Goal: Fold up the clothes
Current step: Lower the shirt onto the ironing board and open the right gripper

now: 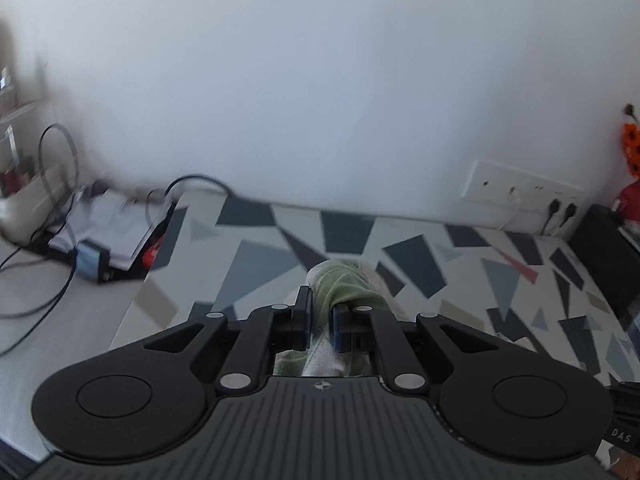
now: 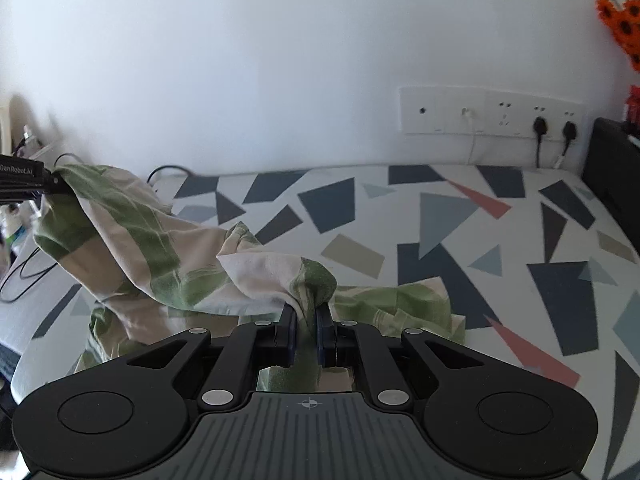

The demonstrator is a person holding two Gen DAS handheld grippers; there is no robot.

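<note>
Garment (image 2: 132, 236), green-and-cream, pinched at two points by left tool (image 1: 320, 320) and right tool (image 2: 306, 320) over patterned table (image 2: 480, 220); spreading step, next likely laying flat.

Both black two-finger grippers tilt downward: the left gripper (image 1: 320, 316) and right gripper (image 2: 306, 330) each pinch green-and-cream striped cloth (image 2: 160, 256).

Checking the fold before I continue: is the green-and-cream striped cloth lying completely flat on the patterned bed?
No: the green-and-cream striped cloth hangs lifted between the left gripper and right gripper, above the patterned bed.
</note>
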